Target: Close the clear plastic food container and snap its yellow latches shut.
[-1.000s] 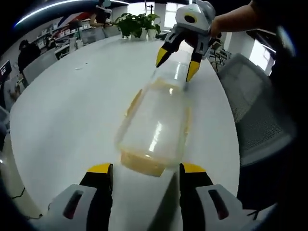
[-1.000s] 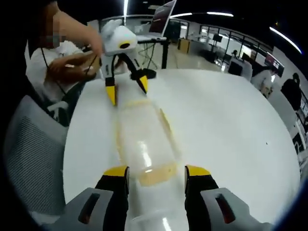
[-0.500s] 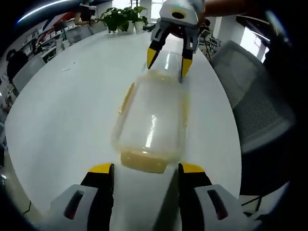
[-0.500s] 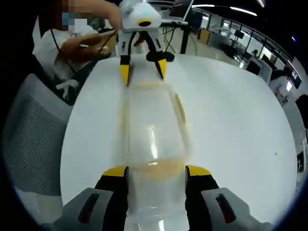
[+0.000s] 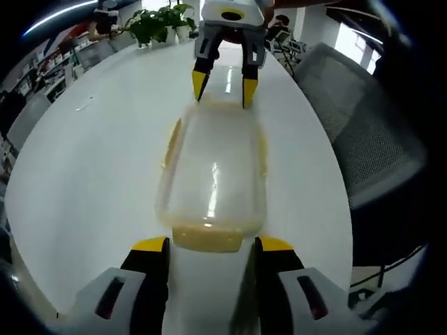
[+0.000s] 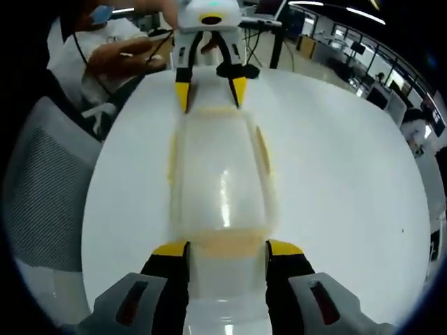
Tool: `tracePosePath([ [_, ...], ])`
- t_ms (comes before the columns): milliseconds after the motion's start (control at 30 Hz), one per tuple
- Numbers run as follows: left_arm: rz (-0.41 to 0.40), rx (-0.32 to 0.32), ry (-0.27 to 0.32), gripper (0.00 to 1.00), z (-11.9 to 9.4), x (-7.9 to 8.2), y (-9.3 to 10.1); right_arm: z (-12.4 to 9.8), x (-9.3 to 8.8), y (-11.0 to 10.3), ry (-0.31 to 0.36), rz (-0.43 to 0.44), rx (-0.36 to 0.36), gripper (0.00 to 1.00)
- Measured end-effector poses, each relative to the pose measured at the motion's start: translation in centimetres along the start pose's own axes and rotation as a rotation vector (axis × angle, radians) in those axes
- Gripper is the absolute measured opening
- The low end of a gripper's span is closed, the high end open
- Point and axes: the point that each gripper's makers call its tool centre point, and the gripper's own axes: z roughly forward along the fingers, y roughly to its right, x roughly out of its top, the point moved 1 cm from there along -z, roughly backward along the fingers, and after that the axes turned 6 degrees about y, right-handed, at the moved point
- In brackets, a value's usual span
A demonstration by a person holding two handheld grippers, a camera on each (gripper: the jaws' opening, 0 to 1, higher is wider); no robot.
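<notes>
Jaws of the left gripper (image 5: 208, 246) stand spread at the near end of the container (image 5: 213, 174), astride its yellow latch (image 5: 208, 238). The container lies lengthwise on the white bench (image 5: 91, 160) — bare surface to one side, the bench edge and a grey chair (image 5: 374, 150) close on the other. Across it, the right gripper (image 5: 222, 85) straddles the far end, jaws likewise spread.

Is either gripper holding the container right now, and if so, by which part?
Nothing is gripped. Both the left gripper and the right gripper are open, one at each short end of the container, by the yellow end latches.
</notes>
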Motion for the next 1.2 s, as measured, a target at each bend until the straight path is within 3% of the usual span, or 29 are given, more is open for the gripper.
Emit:
tracePosePath([
  [433, 0.071, -0.035, -0.019, 0.43, 0.59, 0.16, -0.03, 0.91, -0.47, -0.61, -0.053, -0.03, 0.059, 0.4],
  [1200, 0.064, -0.03, -0.026, 0.39, 0.71, 0.32, -0.03, 0.81, -0.62, -0.5, -0.073, -0.021, 0.054, 0.4],
])
